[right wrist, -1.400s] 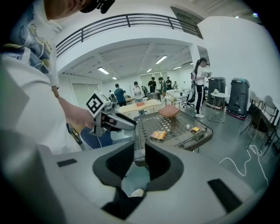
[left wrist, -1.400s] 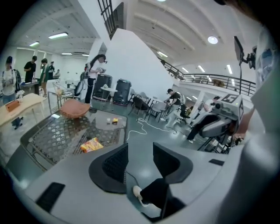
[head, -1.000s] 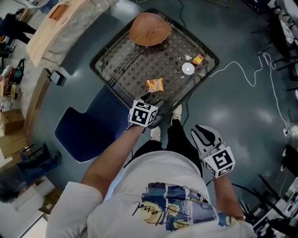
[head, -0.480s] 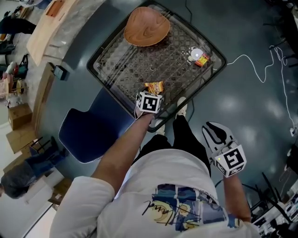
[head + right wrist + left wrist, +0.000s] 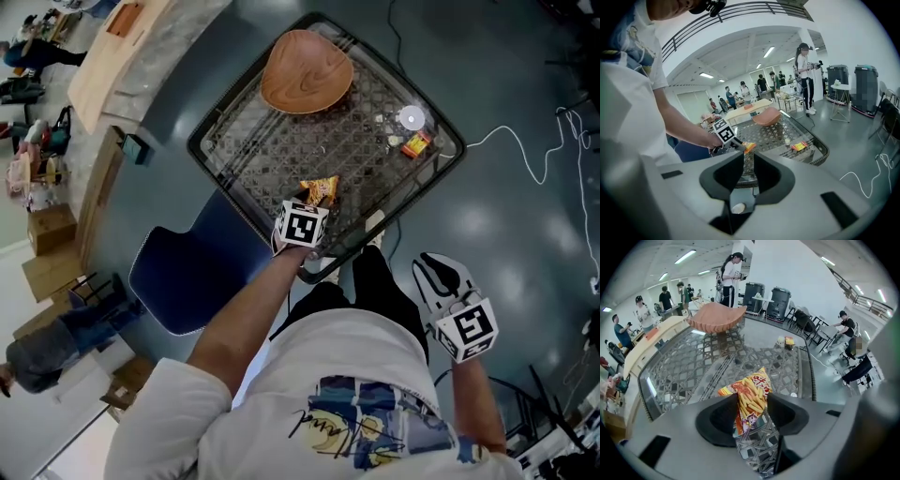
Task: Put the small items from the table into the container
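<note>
An orange snack packet (image 5: 320, 189) printed with fries lies near the front edge of the glass lattice table (image 5: 244, 141). My left gripper (image 5: 307, 201) points steeply down at it. In the left gripper view the packet (image 5: 750, 397) stands between the jaws of the left gripper (image 5: 752, 401), which are closing and touch it on both sides. A wooden bowl (image 5: 305, 58) sits at the table's far side. A white disc (image 5: 411, 118) and a small red-yellow packet (image 5: 416, 144) lie at the right corner. My right gripper (image 5: 437, 268) hangs off the table beside my leg, its jaws narrowly apart and empty.
A blue chair (image 5: 187, 281) stands left of the table's near corner. A white cable (image 5: 525, 150) runs over the floor on the right. My shoes (image 5: 375, 223) are under the table's edge. Several people stand by a long counter (image 5: 651, 341) in the background.
My left gripper moved forward and down from the table's edge onto the snack packet, and its jaws now close round it. The right gripper stayed low by my side.
</note>
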`<action>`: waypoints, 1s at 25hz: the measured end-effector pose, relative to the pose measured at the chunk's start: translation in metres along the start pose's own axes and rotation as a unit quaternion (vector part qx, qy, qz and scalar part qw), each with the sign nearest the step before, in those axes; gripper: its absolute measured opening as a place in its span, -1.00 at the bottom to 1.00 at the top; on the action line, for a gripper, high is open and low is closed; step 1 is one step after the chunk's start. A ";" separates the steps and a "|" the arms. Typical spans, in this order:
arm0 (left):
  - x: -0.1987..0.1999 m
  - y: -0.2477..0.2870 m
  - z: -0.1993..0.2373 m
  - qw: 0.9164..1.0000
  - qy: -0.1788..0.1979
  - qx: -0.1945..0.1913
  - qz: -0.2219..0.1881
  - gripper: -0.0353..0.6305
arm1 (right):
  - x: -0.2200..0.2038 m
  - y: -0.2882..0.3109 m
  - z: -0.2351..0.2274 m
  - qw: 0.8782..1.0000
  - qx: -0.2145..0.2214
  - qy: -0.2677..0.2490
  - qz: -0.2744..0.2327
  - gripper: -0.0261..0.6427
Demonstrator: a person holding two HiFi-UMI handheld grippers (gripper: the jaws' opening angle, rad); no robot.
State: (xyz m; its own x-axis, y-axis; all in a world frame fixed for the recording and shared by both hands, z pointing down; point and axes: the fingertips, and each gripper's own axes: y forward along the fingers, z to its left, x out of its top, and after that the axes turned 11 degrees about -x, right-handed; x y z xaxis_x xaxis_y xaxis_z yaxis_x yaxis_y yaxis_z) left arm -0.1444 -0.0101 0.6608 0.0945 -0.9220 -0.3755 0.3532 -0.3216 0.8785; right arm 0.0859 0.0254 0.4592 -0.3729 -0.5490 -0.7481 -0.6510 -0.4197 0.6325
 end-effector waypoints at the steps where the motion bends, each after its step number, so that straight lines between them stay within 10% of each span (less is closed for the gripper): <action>1: 0.006 -0.006 -0.003 1.000 0.003 -0.003 -0.006 -0.27 | 0.003 0.001 -0.002 1.000 0.002 0.000 0.000 -0.74; 13: 0.136 -0.087 -0.001 0.992 0.038 -0.024 -0.116 -0.29 | 0.022 0.024 -0.022 1.000 0.019 -0.002 -0.003 -0.74; 25: 0.243 -0.056 0.061 0.992 0.042 0.002 -0.123 -0.30 | 0.011 0.025 -0.048 1.000 0.010 0.013 0.011 -0.74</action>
State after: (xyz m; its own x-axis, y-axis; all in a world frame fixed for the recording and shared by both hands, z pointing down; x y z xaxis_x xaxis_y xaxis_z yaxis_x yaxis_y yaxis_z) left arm -0.1981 -0.2291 0.5383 0.0832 -0.7947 -0.6012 0.3707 -0.5353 0.7589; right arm 0.0967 -0.0259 0.4762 -0.3701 -0.5772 -0.7279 -0.6557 -0.3928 0.6448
